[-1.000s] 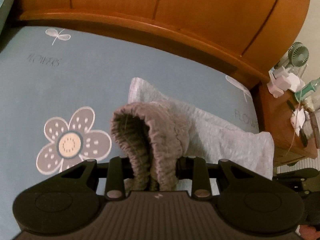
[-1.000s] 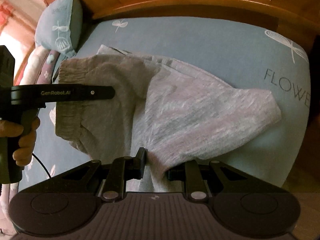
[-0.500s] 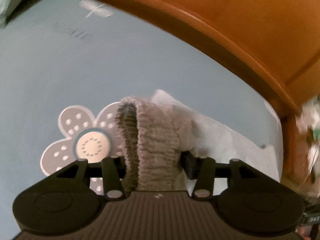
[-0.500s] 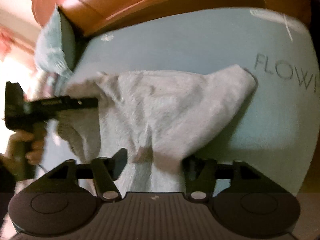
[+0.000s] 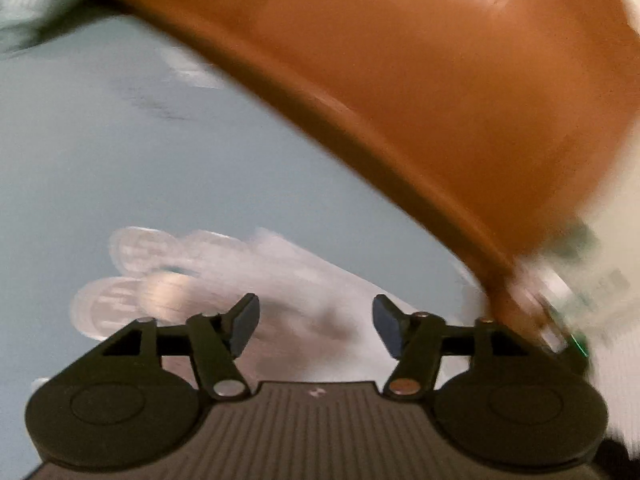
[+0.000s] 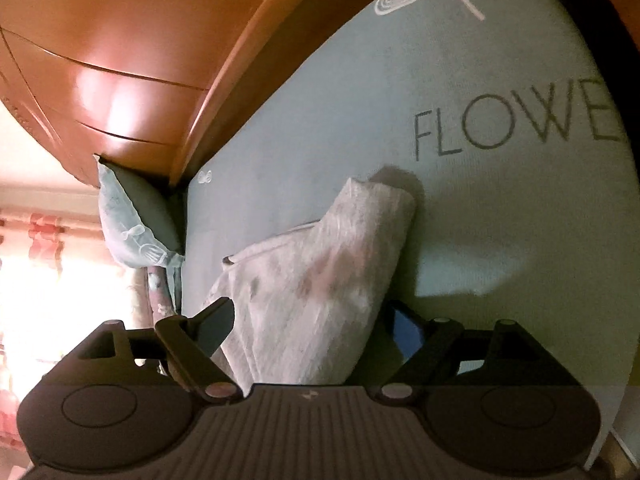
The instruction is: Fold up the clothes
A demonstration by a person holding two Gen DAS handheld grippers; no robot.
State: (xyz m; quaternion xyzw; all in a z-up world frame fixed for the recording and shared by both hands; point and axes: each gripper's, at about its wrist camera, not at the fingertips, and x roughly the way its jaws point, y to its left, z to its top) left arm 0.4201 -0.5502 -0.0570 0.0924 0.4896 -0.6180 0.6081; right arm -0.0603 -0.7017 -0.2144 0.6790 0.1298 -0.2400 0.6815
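While my hands hover low over the bed, the one thing that matters is where the grey clothes lie from my jaws: they sit right in front of both, on the blue sheet. On my left side, the left gripper has its jaws opening, and nothing is pinched between them; the pads stand apart with a clear gap. That view is very blurry, so I can only see a pale smear of cloth lying just past the tips, and some pale flower shapes printed on the sheet to the left of it. Next, on my right side, the right gripper has its jaws opening too. A soft hump of the grey cloth rises up between the two pads, but I think they no longer squeeze it, since there is space at the sides. The cloth looks long from near me to far away, leaning a little to the right, and it ends in a blunt folded tip by the big letters. It looks soft, a bit fuzzy and floppy, so I guess it will sag when lifted. Farther off are the shiny orange-brown wooden headboard and a blue pillow tucked in the corner. My right hand seems the nearer one to the cloth.
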